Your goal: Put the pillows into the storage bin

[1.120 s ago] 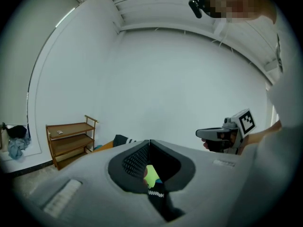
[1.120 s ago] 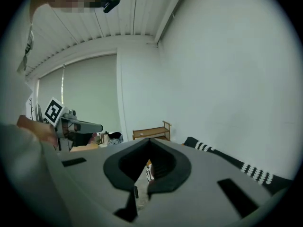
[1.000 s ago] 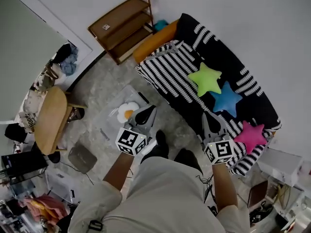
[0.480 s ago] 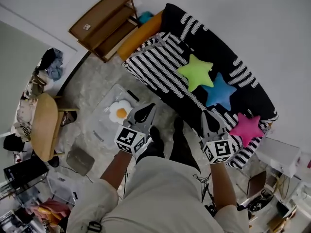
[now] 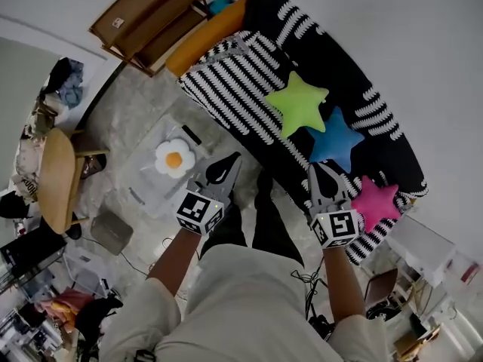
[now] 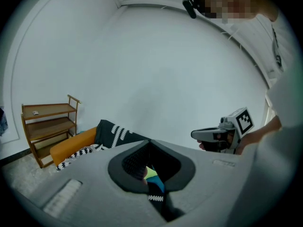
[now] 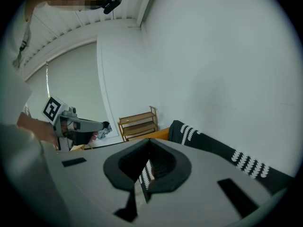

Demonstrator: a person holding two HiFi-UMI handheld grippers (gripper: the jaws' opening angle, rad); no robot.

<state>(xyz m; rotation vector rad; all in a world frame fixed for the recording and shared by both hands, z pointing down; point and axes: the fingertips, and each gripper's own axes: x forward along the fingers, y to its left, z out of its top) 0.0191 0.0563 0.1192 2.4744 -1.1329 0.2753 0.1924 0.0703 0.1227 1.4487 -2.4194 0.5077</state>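
Pillows shaped like stars lie on the striped sofa (image 5: 226, 81): a green star (image 5: 299, 105), a blue star (image 5: 336, 139) and a pink star (image 5: 376, 202). In the head view, the right gripper (image 5: 318, 173) has green at eleven o'clock, blue at one and pink at three, all apart from it. The left gripper (image 5: 230, 161) has the clear storage bin (image 5: 151, 183) at nine o'clock on the floor, with a flower pillow (image 5: 174, 159) seemingly inside. They look light, soft and squashy, so I'd pinch one by a star point. In the left gripper view the jaws are clenched on nothing, and green and blue peek through the hollow at six o'clock of the tips. In the right gripper view the jaws are also clenched and empty, with only striped cover beyond.
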